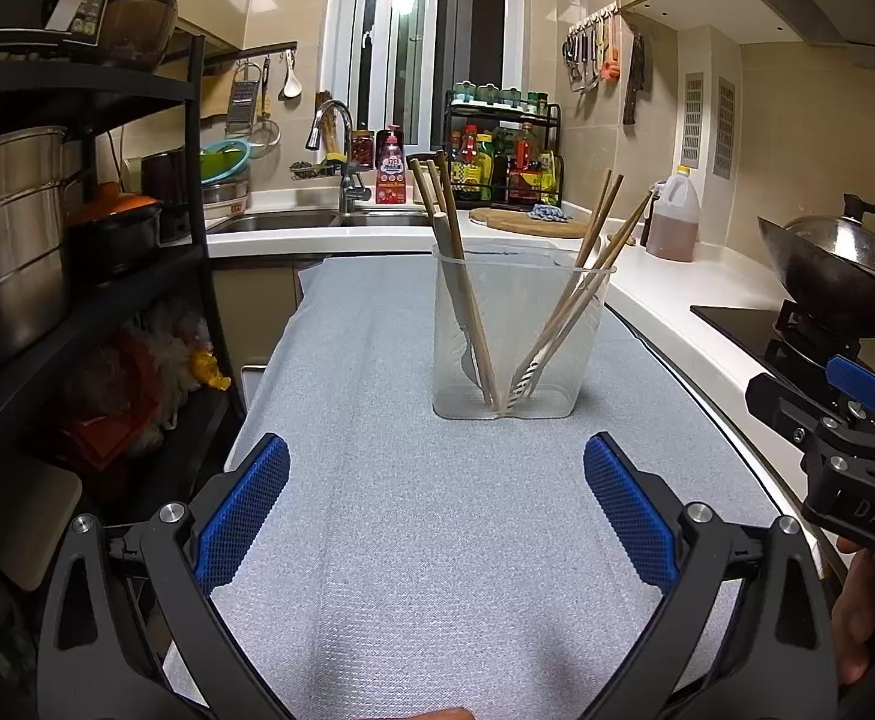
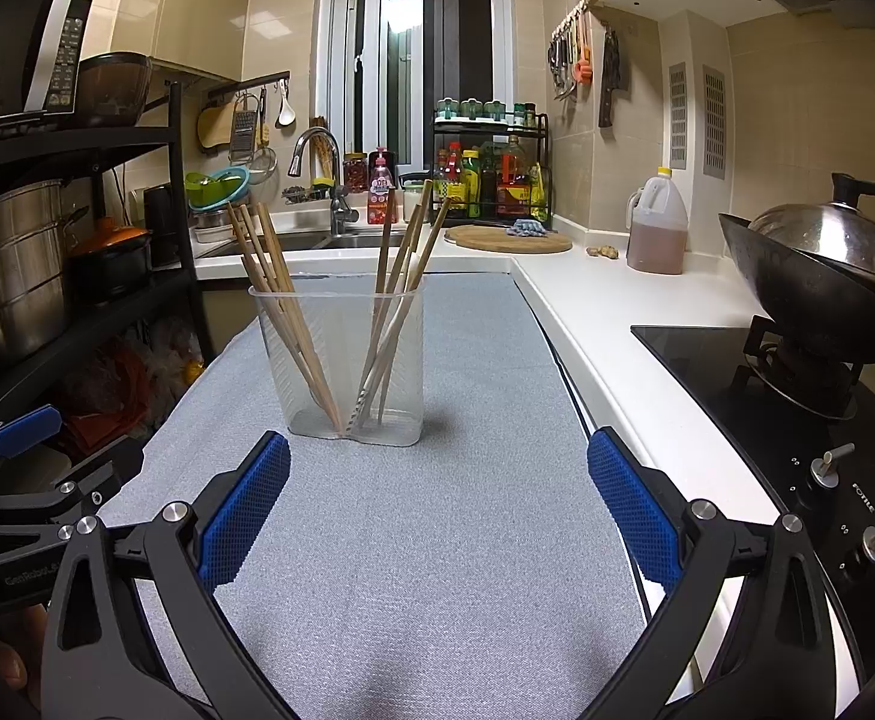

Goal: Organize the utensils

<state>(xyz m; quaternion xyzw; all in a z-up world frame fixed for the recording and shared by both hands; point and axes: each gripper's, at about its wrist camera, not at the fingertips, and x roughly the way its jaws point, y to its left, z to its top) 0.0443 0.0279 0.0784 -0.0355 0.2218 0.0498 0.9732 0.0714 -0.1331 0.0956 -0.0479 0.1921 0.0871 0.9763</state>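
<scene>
Chopsticks [image 1: 458, 276] already stand in the clear plastic holder [image 1: 521, 336], which sits on the grey mat [image 1: 413, 510] covering the bench, at the centre of the left wrist view and left of centre in the right wrist view. You have two bundles: one leans toward the upper left, and the other chopsticks [image 1: 593, 264] lean toward the upper right, so their long axes run steeply upward and fan apart from the holder's floor. Something pale and flat also stands among them, but you cannot tell what it is through the plastic. Your left hand-held gripper [image 1: 437, 510] has its jaws spread wide and holds nothing; the holder lies straight ahead of it. Your right hand-held gripper [image 2: 437, 510] is likewise spread wide and empty, with the holder ahead and to its left. Neither is touching the holder, and no loose utensil shows on the mat, so the sorting looks largely finished. If you reach in, the left side appears better aligned.
</scene>
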